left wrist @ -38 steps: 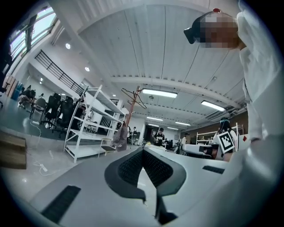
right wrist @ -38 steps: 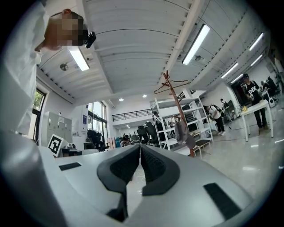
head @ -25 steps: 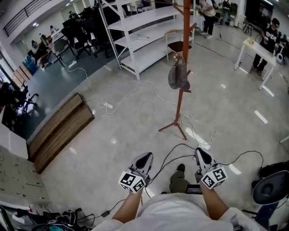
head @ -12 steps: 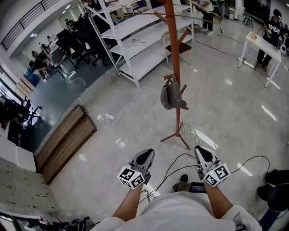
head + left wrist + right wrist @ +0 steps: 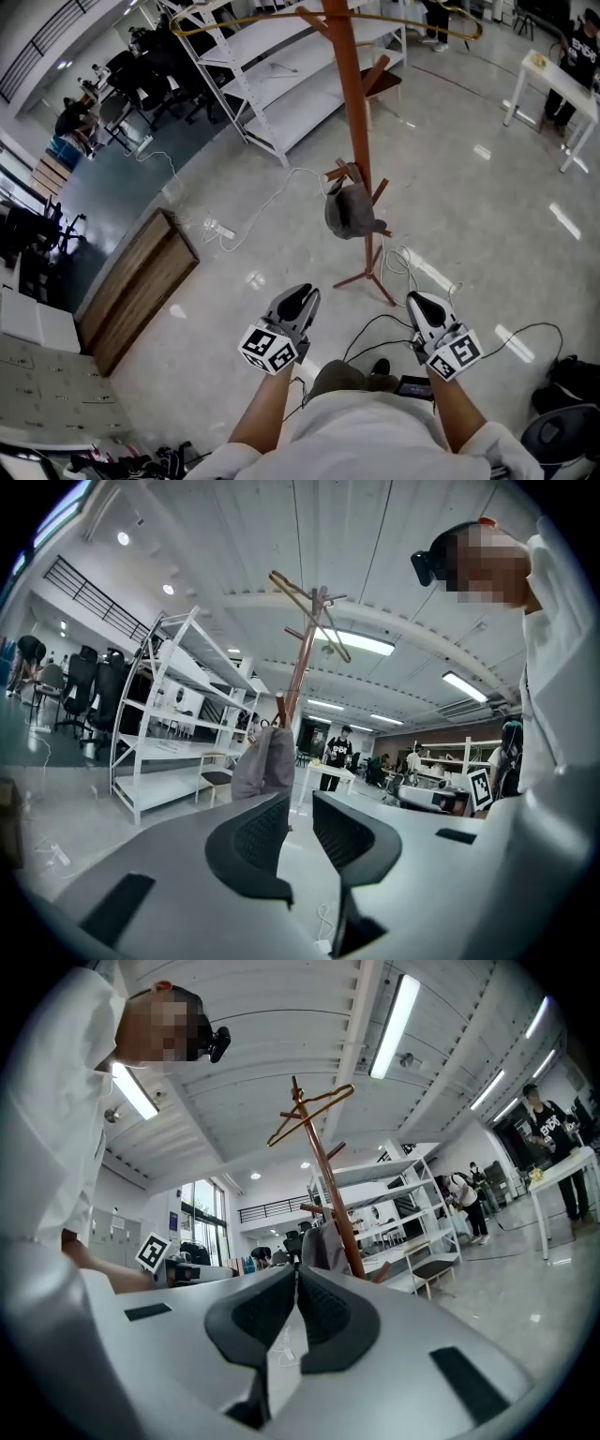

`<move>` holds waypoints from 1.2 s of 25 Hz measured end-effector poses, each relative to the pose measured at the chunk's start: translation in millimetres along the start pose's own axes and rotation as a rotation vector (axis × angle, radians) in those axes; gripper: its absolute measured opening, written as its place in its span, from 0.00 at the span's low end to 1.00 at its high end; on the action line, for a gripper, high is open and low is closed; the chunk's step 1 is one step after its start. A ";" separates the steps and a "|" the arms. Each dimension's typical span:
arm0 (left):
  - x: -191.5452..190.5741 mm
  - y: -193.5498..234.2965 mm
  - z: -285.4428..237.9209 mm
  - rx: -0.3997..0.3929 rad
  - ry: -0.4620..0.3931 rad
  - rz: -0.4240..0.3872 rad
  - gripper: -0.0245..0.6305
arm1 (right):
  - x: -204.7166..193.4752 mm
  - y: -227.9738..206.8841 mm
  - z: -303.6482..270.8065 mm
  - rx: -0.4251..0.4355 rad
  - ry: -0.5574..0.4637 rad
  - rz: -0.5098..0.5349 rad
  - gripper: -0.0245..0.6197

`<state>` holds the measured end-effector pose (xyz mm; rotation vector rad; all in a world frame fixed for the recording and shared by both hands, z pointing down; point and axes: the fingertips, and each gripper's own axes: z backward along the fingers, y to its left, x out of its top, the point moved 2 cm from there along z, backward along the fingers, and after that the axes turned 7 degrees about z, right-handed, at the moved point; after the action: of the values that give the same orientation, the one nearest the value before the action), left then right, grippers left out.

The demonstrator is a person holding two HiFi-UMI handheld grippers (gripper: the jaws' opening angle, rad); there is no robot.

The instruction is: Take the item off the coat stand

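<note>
The coat stand is a reddish-brown pole on spread feet, standing on the pale floor ahead of me. A grey cloth item, like a cap or small bag, hangs from a low peg. My left gripper is held out low, well short of the stand. Its jaws are opening, with a gap and nothing between them. Beyond them the grey item hangs on the stand. My right gripper is also short of the stand, shut and empty, pointing towards the stand.
A white shelving rack stands behind the stand. A low wooden platform lies at the left. Cables trail over the floor round the stand's feet. A white table with a person is at the far right. A wire hanger rests near the stand's top.
The stand and the grey item have come nearer and lower in the head view. Both grippers stay in about the same place at the bottom of the view.
</note>
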<state>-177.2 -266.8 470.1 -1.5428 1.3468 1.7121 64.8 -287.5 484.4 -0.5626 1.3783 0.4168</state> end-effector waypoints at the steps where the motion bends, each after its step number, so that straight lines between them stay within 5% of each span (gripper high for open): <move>1: 1.8 6.4 -10.7 -0.002 0.010 -0.003 0.19 | -4.0 -6.8 -5.7 -0.004 0.006 -0.005 0.08; 12: 42.0 75.7 -114.4 -0.069 0.087 -0.015 0.30 | -9.0 -61.1 -80.8 -0.126 0.038 -0.031 0.08; 21: 52.7 82.5 -182.6 -0.168 0.154 -0.029 0.30 | -4.2 -105.8 -97.3 -0.221 0.043 -0.030 0.08; 30: 58.9 93.3 -211.3 -0.169 0.165 -0.033 0.12 | -6.4 -134.1 -86.3 -0.294 0.040 -0.055 0.08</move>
<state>-171.6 -505.1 471.7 -1.8261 1.2735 1.7490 73.7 -446.1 499.8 -0.8519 1.3453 0.5705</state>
